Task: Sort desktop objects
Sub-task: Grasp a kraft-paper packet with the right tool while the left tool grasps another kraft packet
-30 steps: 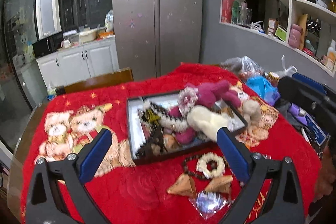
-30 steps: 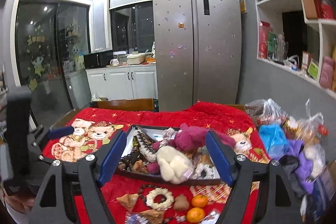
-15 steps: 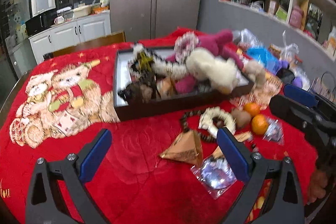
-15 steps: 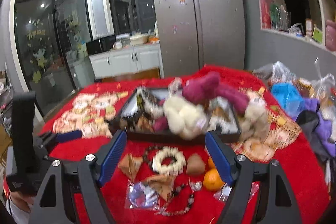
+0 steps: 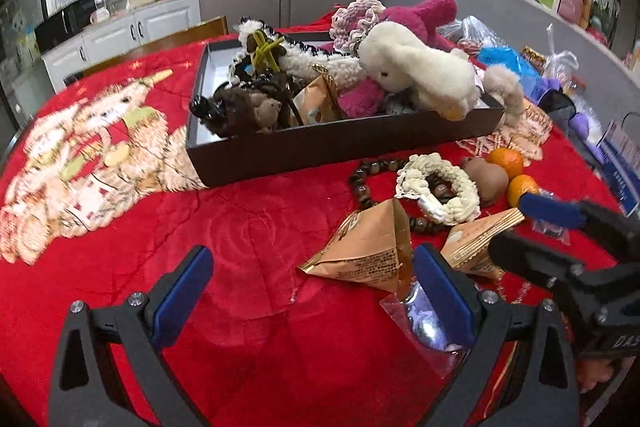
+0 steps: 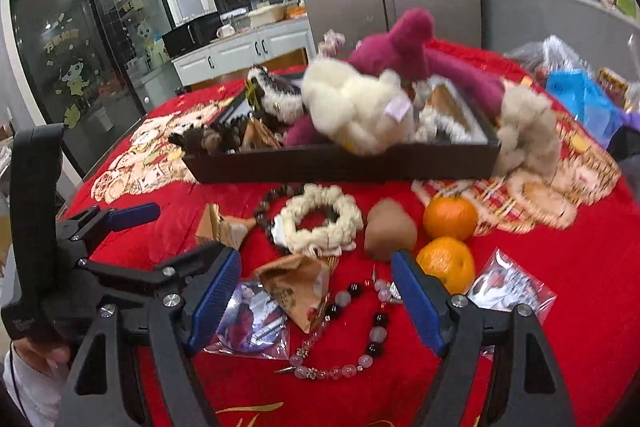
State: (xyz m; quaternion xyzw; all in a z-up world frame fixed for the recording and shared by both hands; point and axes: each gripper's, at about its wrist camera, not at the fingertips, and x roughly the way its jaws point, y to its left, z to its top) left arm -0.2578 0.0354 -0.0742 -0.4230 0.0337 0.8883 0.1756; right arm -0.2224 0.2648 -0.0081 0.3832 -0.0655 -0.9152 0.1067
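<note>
A dark tray (image 5: 340,147) on the red cloth holds a heap of plush toys: a cream one (image 5: 416,71) and a magenta one (image 5: 424,13). In front of it lie a brown paper packet (image 5: 364,247), a cream scrunchie (image 5: 440,187), dark beads (image 5: 360,183) and two oranges (image 6: 450,217). My left gripper (image 5: 312,291) is open low over the cloth, with the packet just ahead of its right finger. My right gripper (image 6: 316,287) is open over a second packet (image 6: 296,287) and a crystal bead bracelet (image 6: 352,343), gripping nothing.
Clear bags with cards (image 6: 256,323) lie near my right gripper. A brown lump (image 6: 390,231) sits beside the oranges. Plastic bags and clothes (image 5: 516,67) crowd the table's right side. A left-gripper finger (image 6: 134,214) shows close on the left. A fridge and shelves stand behind.
Both grippers have come down toward the table and tipped further downward, so the small objects in front of the tray look much nearer. Both stay open.
</note>
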